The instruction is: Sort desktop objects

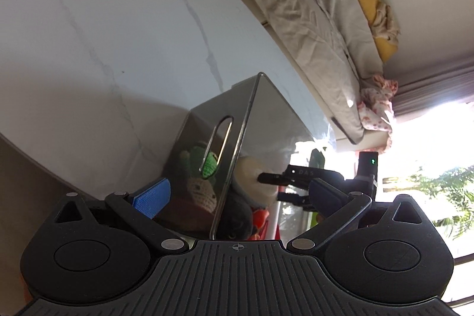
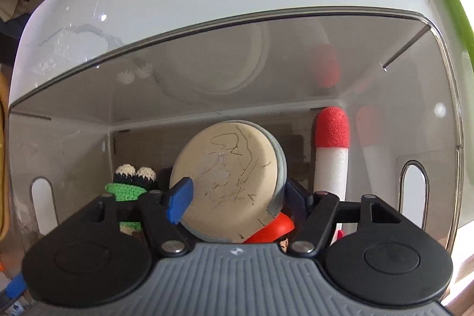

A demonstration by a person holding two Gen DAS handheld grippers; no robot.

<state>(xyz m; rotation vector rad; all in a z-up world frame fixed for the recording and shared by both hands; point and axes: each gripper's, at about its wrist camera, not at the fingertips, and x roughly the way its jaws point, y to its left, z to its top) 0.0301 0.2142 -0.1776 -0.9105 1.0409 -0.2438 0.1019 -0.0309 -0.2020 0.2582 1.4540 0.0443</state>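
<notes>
Right gripper (image 2: 234,202): blue pads set wide, one on each side of a round cream disc case (image 2: 228,182) with a grey zipper rim. Left pad (image 2: 179,203) overlaps the disc's face edge; the right pad is mostly hidden behind the rim. Contact looks likely, but a firm grip cannot be confirmed. The disc stands tilted on edge inside the clear plastic bin (image 2: 266,17), its face covered with black pen scribbles, no legible words.

Just under the disc: a red rounded toy (image 2: 274,228). To its left, a green crochet doll (image 2: 130,191) with dark and cream tips. To its right, a white foam stick with a red tip (image 2: 331,156), upright against the bin's back corner.

Left gripper (image 1: 237,197): jaws spread wide, holding nothing, straddling the bin's near corner edge (image 1: 237,156). Through the wall the crochet doll (image 1: 204,165) and the disc (image 1: 251,171) show. The other gripper's black body reads "DAS" (image 1: 305,172).

Beyond the bin: bare white marble tabletop (image 1: 118,34), its edge running toward a bed with beige bedding (image 1: 311,19).
</notes>
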